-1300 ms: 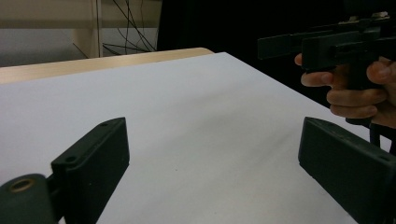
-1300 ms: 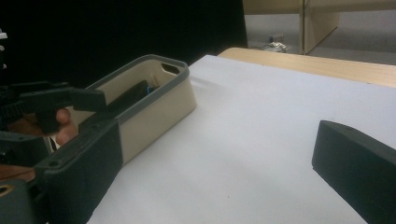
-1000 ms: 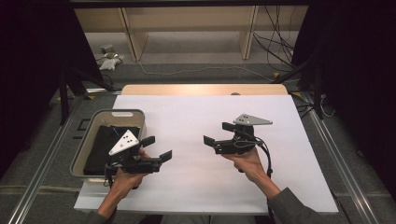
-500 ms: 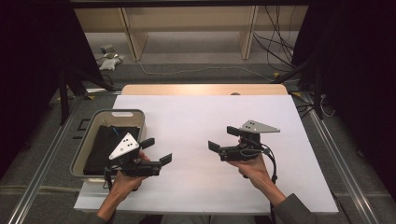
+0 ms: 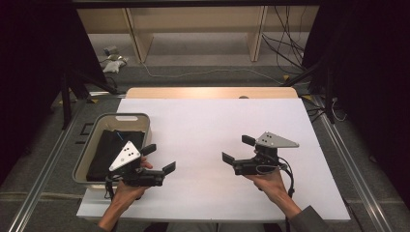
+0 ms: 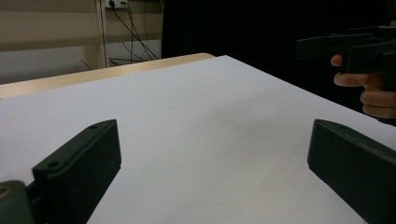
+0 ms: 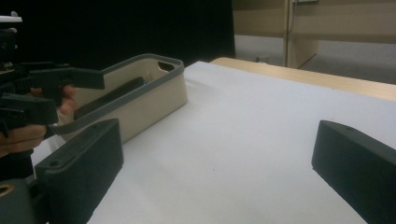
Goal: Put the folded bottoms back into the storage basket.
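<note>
Over the white table sheet (image 5: 208, 125), near its front left, a hand holds my left gripper (image 5: 159, 158) pointing right. It stands open; its jaws have just been opening, with nothing between them (image 6: 212, 135). My right gripper (image 5: 238, 149), held at the front right, points left toward it and is open and empty (image 7: 217, 135). Each gripper appears far off in the other's view: the right gripper (image 6: 345, 46) and the left gripper (image 7: 46, 88). A beige bin (image 5: 125, 116) with a grey rim stands just left of the left gripper, and a flat black thing (image 5: 109, 150) lies in it.
The bin (image 7: 154, 100) sits at the sheet's left edge. A wooden strip (image 5: 212, 92) borders the far edge of the table. Beyond it are shelving legs (image 5: 138, 41) and cables (image 5: 285, 43) on the floor. Metal rails (image 5: 353, 169) run along both sides.
My right gripper has drifted to the right and a little nearer the front edge. The left gripper has stayed in place with its jaws slightly wider.
</note>
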### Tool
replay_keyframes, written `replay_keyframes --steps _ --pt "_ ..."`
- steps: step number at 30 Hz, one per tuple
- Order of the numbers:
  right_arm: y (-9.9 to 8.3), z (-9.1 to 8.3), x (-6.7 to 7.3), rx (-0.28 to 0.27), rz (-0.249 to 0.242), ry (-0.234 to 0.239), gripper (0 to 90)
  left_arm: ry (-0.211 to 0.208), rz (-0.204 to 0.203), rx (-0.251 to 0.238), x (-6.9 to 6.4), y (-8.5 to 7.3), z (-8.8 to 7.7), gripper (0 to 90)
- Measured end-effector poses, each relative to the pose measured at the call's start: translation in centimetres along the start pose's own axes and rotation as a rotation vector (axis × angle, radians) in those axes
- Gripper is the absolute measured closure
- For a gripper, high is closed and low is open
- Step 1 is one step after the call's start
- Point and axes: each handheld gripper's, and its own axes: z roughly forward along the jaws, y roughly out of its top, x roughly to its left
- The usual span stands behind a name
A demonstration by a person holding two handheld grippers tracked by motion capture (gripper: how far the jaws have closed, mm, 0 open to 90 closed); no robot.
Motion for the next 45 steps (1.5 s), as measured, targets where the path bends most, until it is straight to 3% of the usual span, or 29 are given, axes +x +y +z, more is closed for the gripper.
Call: replay_keyframes --steps 12,29,45 --pt "-1.0 -1.9 -0.2 -0.016 -0.021 -0.035 2.9 -0.01 0.009 0.002 0.2 -0.2 -0.5 1.6" --pt "-2.2 -4.2 -0.5 -0.035 -0.006 -0.066 1.2 -0.034 0.041 0.023 -0.3 -0.8 -0.5 1.6" --pt "-3.8 -5.7 -0.5 -0.02 0.007 -0.098 1.4 -0.059 0.025 0.026 -1.1 -1.4 -0.4 0.0"
